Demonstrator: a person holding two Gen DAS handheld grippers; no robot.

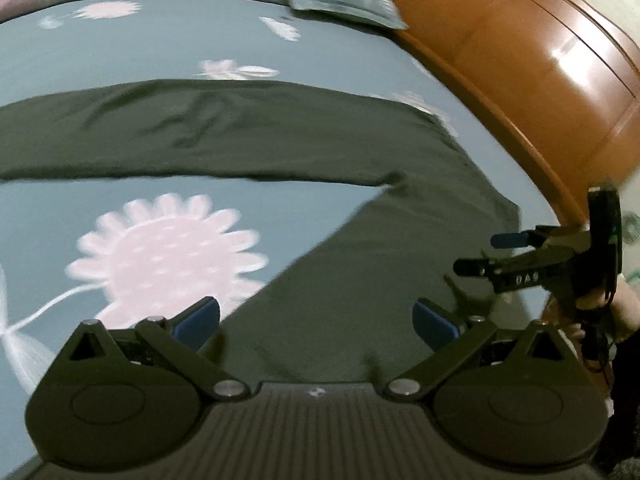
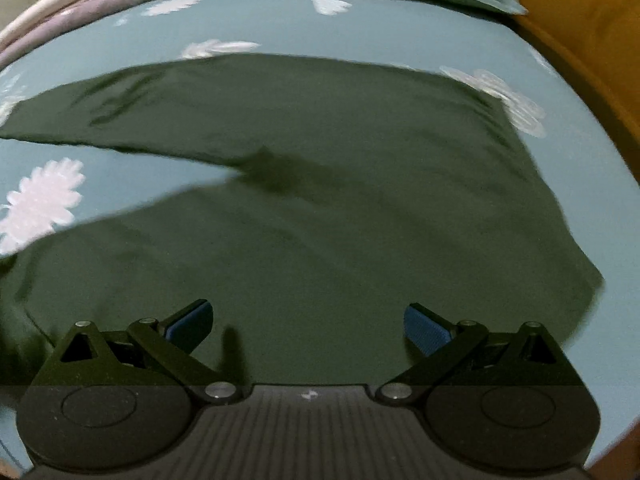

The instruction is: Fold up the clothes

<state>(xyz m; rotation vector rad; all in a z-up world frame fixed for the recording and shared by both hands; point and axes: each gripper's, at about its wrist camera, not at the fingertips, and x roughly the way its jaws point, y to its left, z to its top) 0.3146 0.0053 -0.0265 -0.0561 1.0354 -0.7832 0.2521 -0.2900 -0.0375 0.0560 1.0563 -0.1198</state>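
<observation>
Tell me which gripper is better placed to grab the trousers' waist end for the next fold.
Probably right. The right gripper, open, hovers over the broad waist part of the trousers. The left gripper, also open, sits at a leg's edge, half over the bedsheet.

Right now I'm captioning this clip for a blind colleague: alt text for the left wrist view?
Dark green trousers lie spread on a blue floral bedsheet, one leg stretching left. The open left gripper hovers above them, the right gripper alongside, a wooden headboard behind.
</observation>
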